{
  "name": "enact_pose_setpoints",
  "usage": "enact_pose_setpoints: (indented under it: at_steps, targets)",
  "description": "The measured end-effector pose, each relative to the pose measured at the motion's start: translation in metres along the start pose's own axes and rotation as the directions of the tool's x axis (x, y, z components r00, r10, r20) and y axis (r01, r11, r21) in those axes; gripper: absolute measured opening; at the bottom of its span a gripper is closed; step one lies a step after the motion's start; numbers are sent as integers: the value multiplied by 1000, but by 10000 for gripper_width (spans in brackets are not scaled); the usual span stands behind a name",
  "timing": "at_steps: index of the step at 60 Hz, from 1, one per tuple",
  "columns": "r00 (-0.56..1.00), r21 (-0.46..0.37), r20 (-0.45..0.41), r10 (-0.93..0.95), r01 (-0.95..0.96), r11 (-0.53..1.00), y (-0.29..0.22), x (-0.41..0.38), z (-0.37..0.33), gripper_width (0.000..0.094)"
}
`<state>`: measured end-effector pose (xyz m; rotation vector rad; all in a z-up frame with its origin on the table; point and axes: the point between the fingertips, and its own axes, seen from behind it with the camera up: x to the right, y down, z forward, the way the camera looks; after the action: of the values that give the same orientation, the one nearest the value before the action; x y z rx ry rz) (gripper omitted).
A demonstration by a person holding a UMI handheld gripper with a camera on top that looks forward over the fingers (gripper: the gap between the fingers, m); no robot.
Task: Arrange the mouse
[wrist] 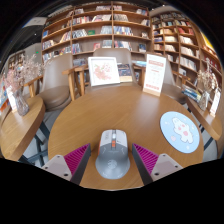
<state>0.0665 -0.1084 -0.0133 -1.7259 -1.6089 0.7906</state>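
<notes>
A round brown wooden table (105, 115) fills the gripper view. On it, off to the right, lies a round light-blue mat with pictures (180, 130). Past the table stand a white sign board (104, 69) and a tall white and orange sign (155, 74). Behind them are long wooden shelves full of books (95, 28) (lots of them). Nothing stands in the way on the table ahead. The gripper (112, 160) has its two fingers wide apart, with pink pads (76, 157) on the inside. A smooth grey computer mouse (112, 152) sits on the table between them, with a gap on each side.
</notes>
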Motion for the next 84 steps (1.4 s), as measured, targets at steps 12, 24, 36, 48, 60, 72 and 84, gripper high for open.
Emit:
enact_pose_setpoints:
  at_steps: [12,24,36,48,60,72,84]
  targets:
    - [1000,-4,1,-10,10,1000,-2,-2,6,848]
    - [1000,-7,2,-7,8,1000,-5,-3,11,836]
    - [999,-20,8,-36,37,999,-7,0,9,429]
    - [996,42,88,2,-5,999,-56,27,-26,432]
    - [999,143,-35,-20,25,989,-125,155,-35,432]
    - [995,70,-96,16,-9,997,-97,254,11,431]
    - [997,-22,-63,44,-46,999,-44,268,53,442]
